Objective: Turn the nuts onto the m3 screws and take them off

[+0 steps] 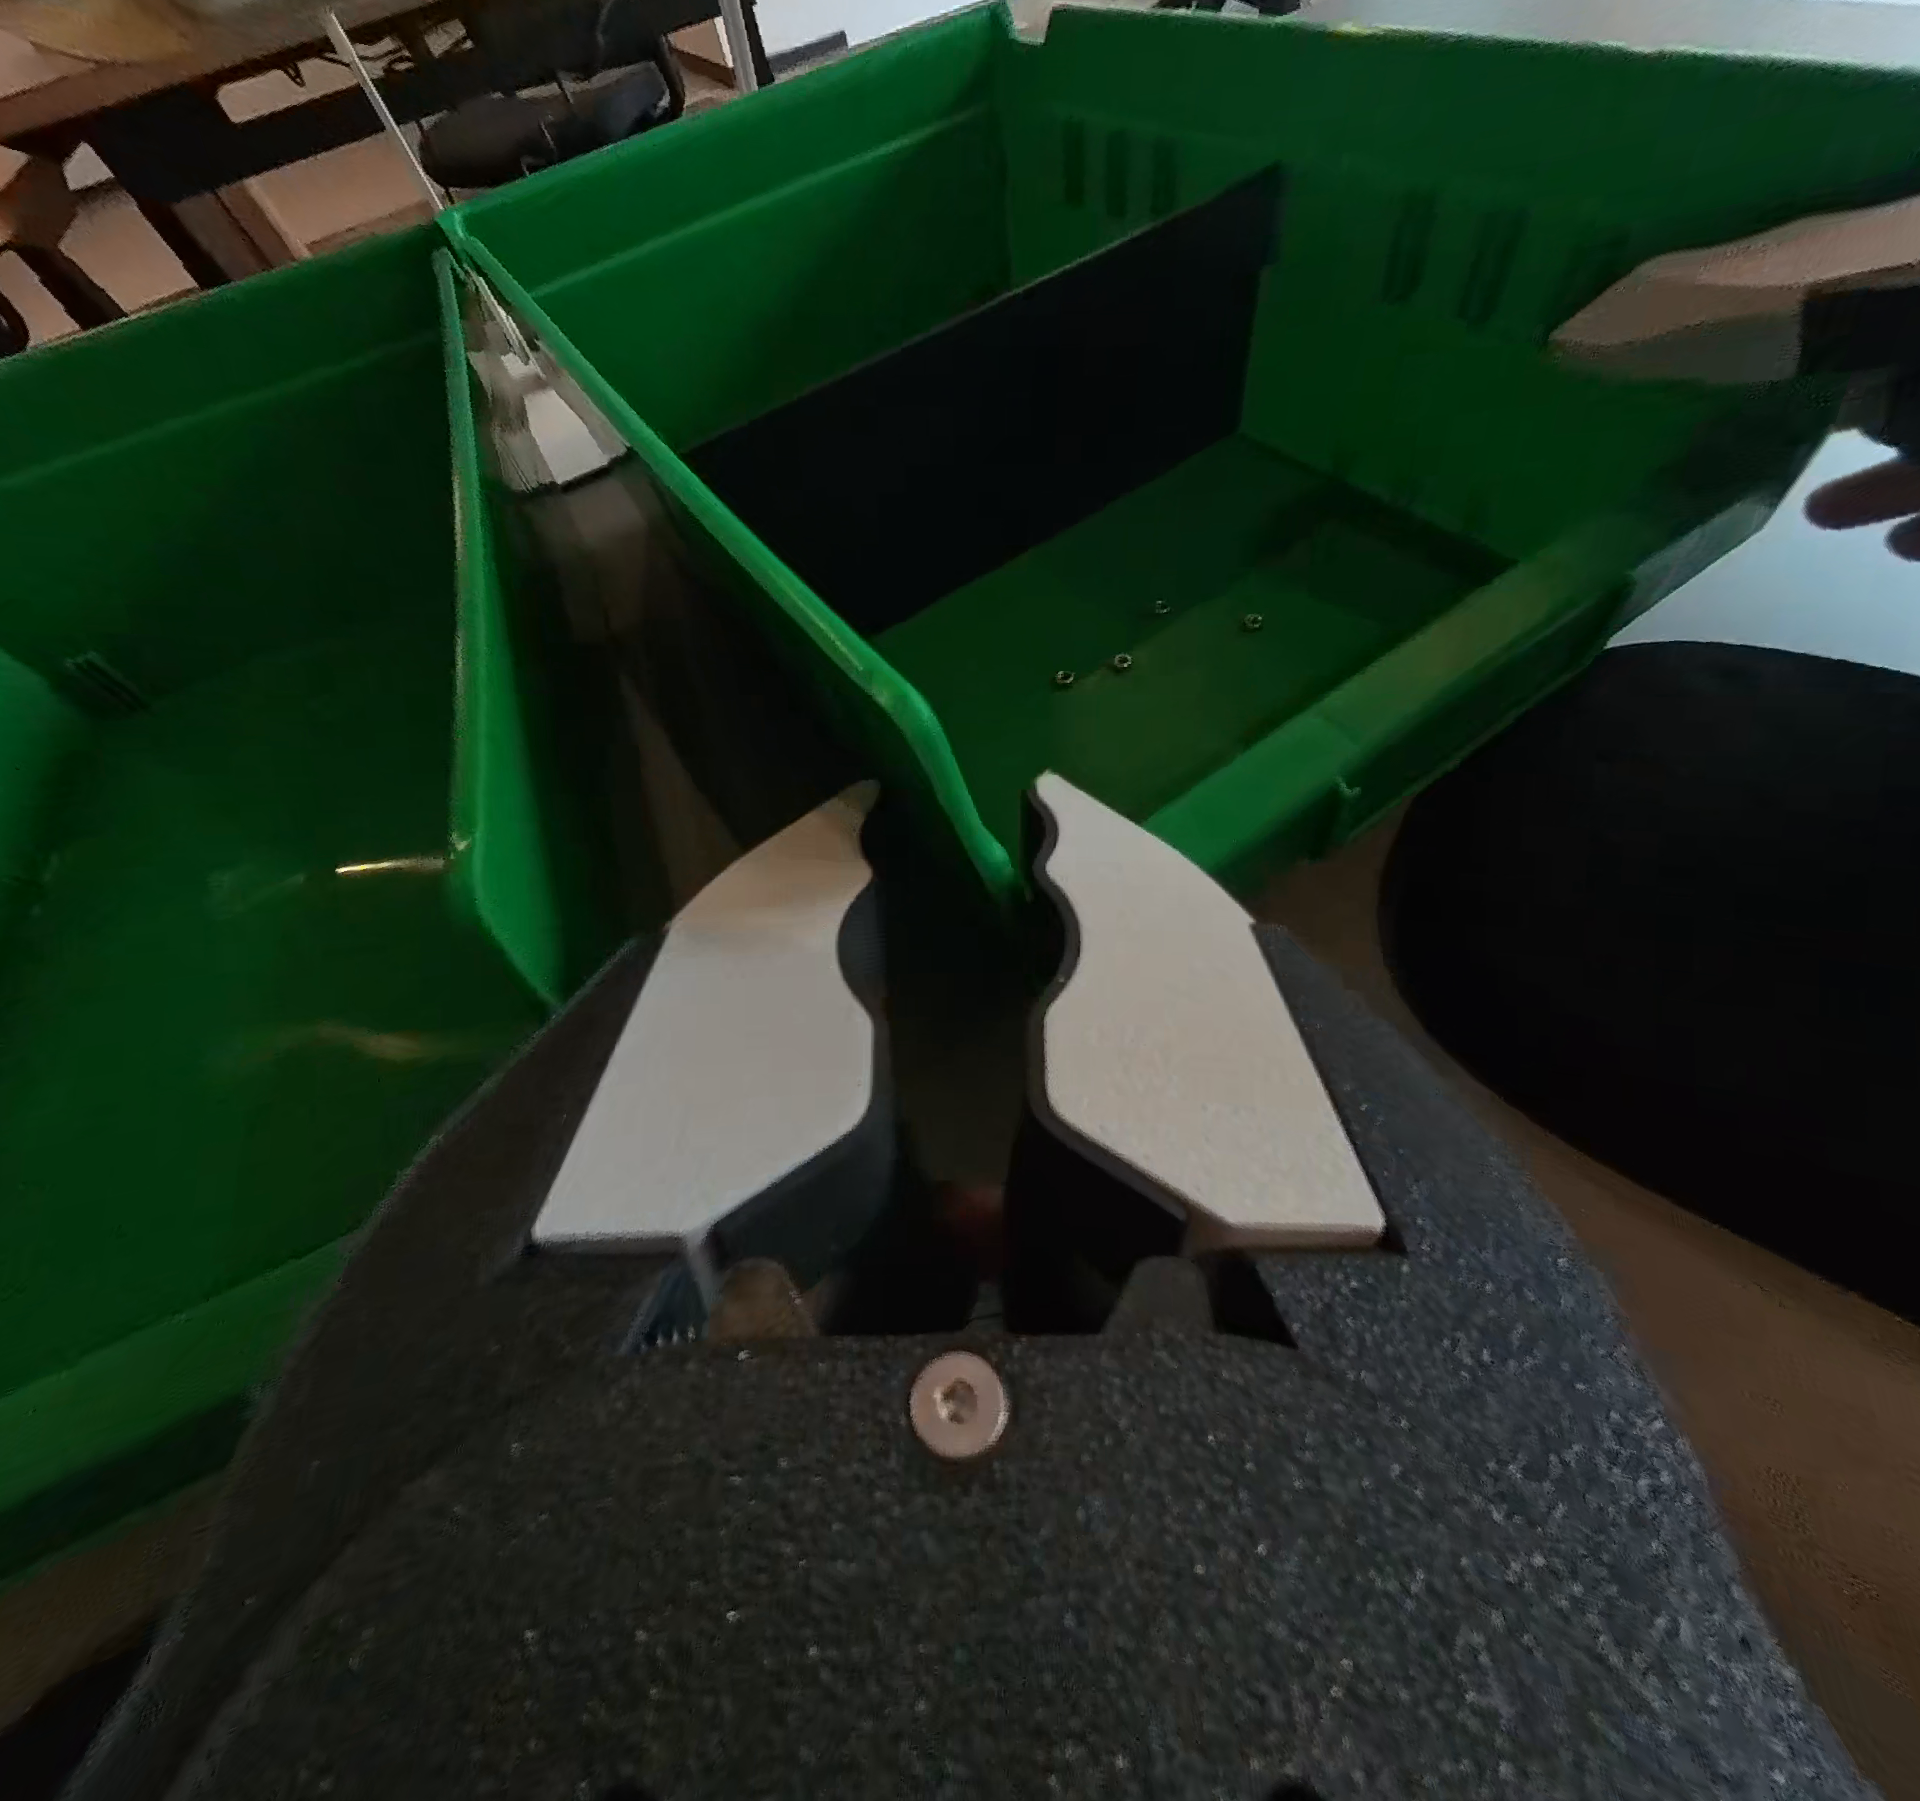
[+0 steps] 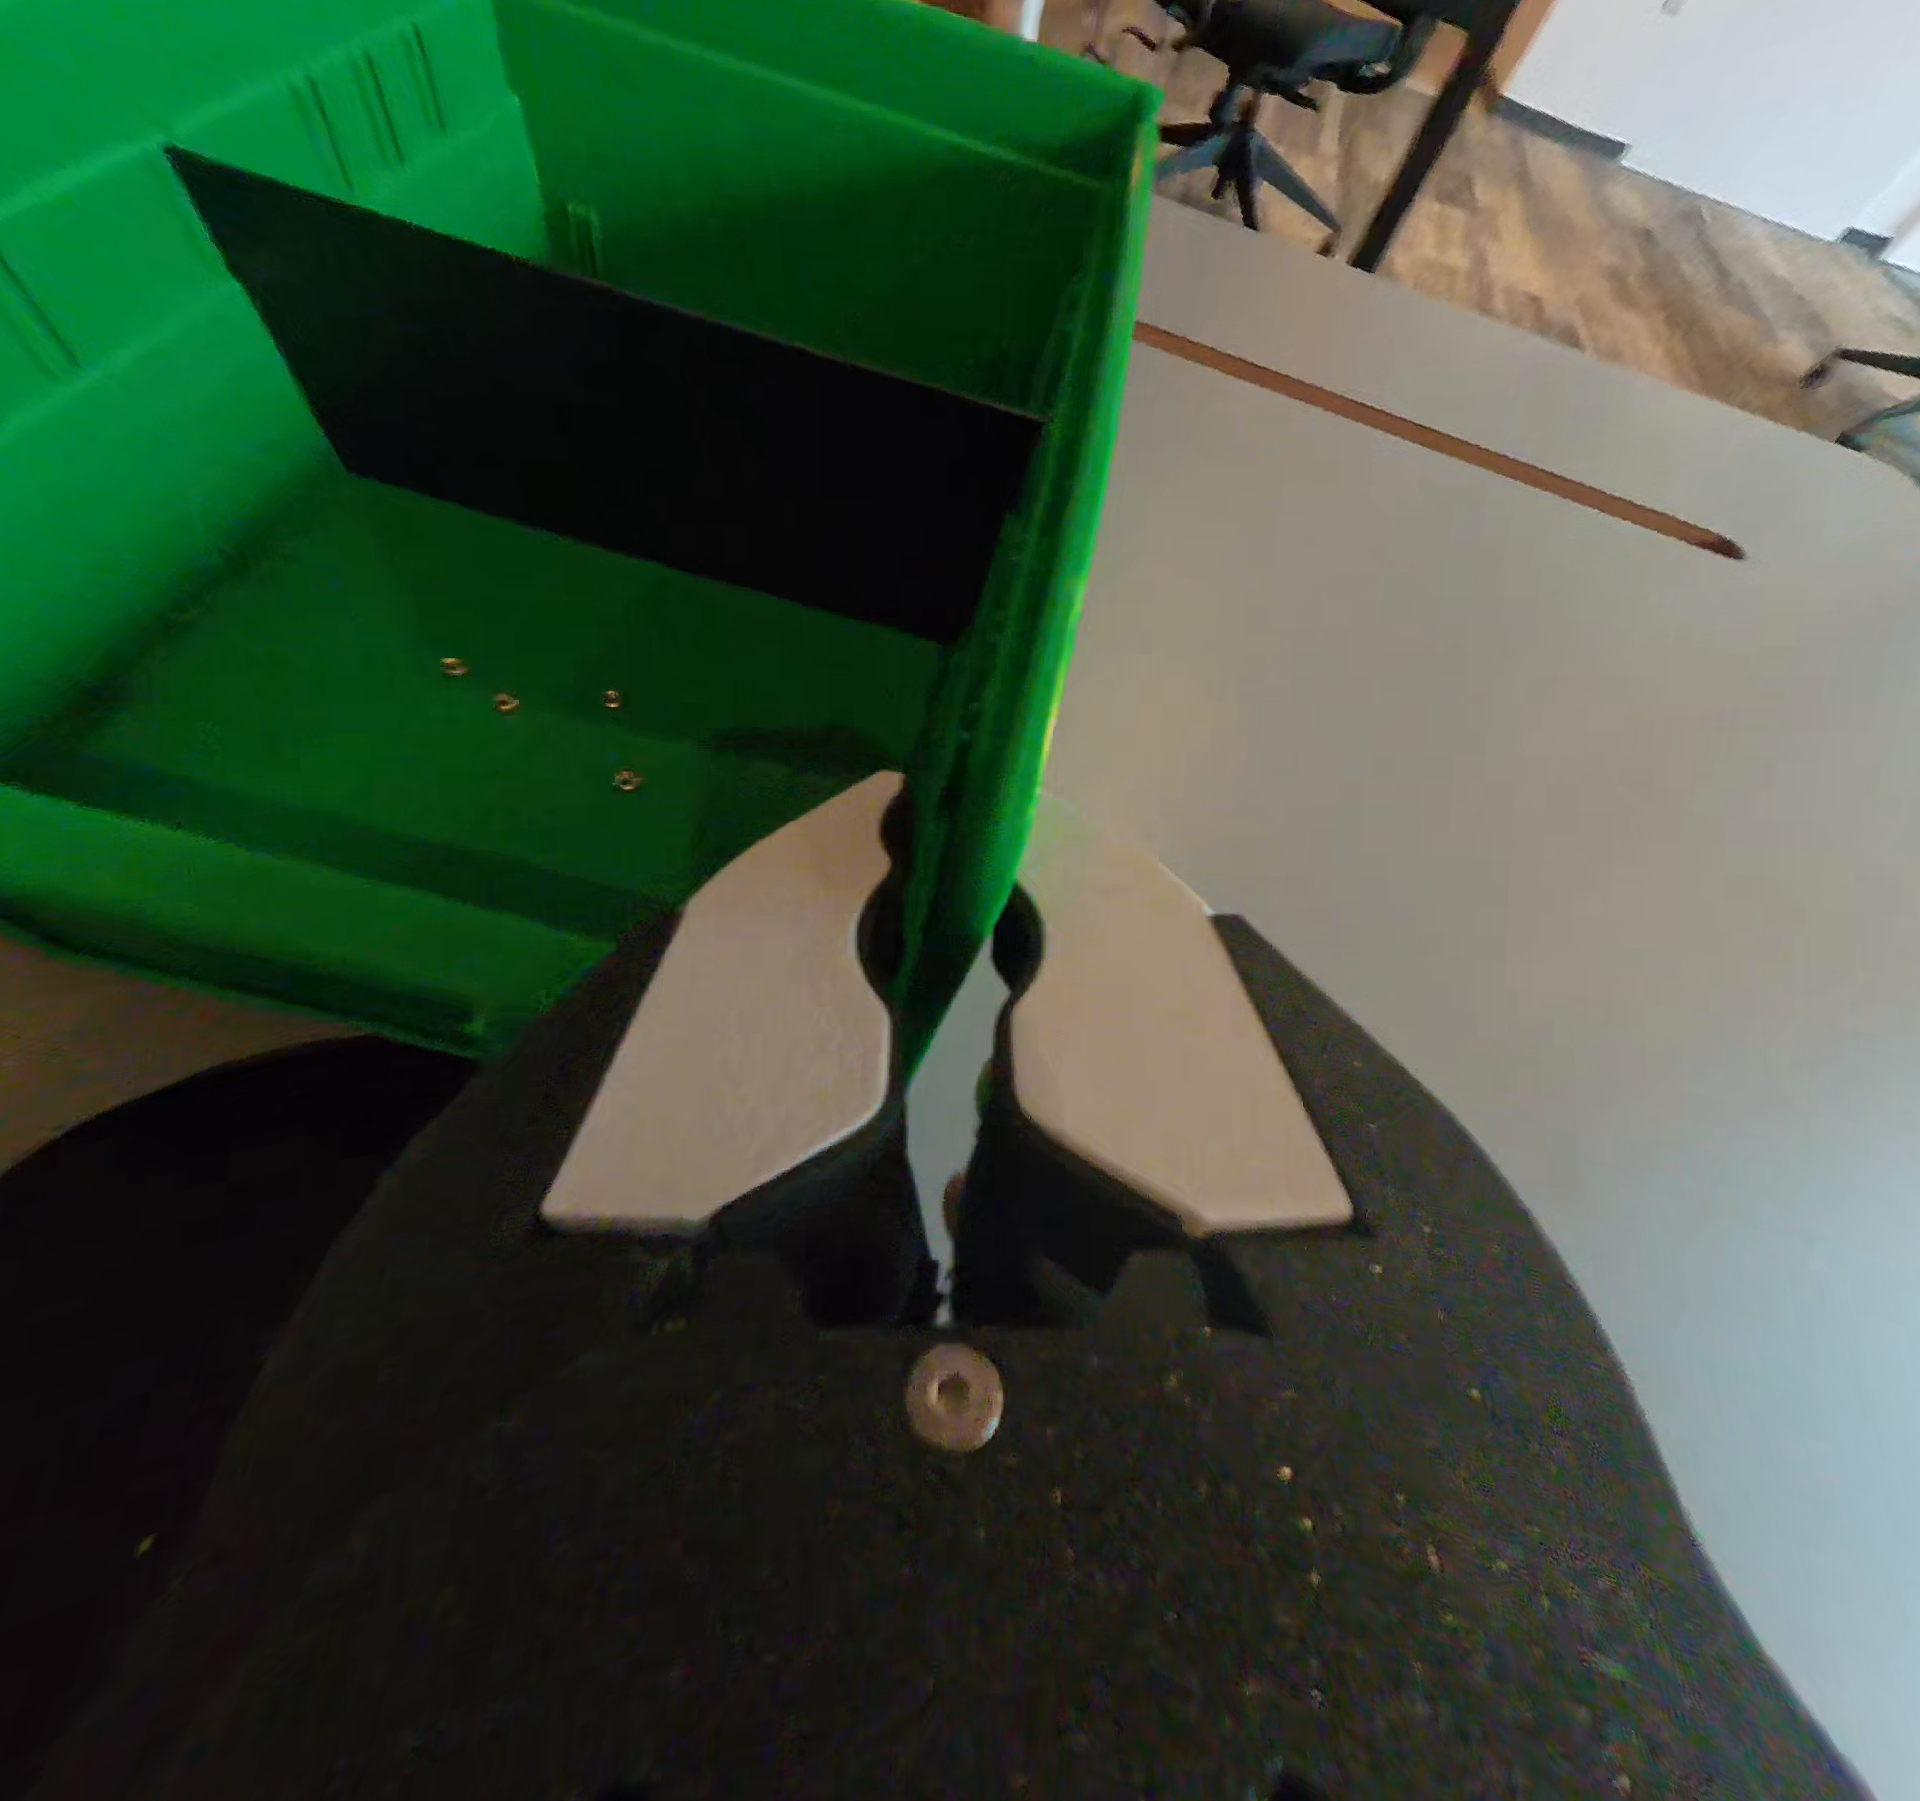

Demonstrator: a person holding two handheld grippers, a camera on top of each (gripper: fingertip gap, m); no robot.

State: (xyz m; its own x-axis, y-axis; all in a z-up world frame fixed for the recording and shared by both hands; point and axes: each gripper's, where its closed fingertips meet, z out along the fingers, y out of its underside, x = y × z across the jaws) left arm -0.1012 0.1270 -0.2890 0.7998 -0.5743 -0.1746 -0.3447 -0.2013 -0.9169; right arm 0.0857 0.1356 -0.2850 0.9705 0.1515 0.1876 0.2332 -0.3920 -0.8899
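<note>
Office desks and swivel chairs fill the upper band of the left wrist view, behind two green bins standing side by side. Centre frame, the left gripper (image 1: 951,837) straddles the near corner of the green bin (image 1: 1195,89) on the right: the bin's left wall (image 1: 790,629) runs from the claw toward the upper left, with one finger outside it and one inside. The right-hand finger (image 1: 1132,920) lies against the wall; on the other side a dark gap shows, so the claw is narrowed about the wall but not seen to clamp it. Four small nuts (image 1: 1120,661) lie loose on the bin floor, up and right of the claw, forward of a black divider (image 1: 987,421); no screws are visible. The right gripper's finger enters at the right edge. In the right wrist view, a grey tabletop (image 2: 1455,816) occupies the right half. The right gripper (image 2: 961,816) is closed on the bin's right wall (image 2: 1070,525), which rises from the claw toward the top centre; both fingers press it. The nuts (image 2: 624,780) lie left of the claw, roughly equidistant from both grippers. Judged next: both walls must be released, since each wall stands between claw and nuts.
</note>
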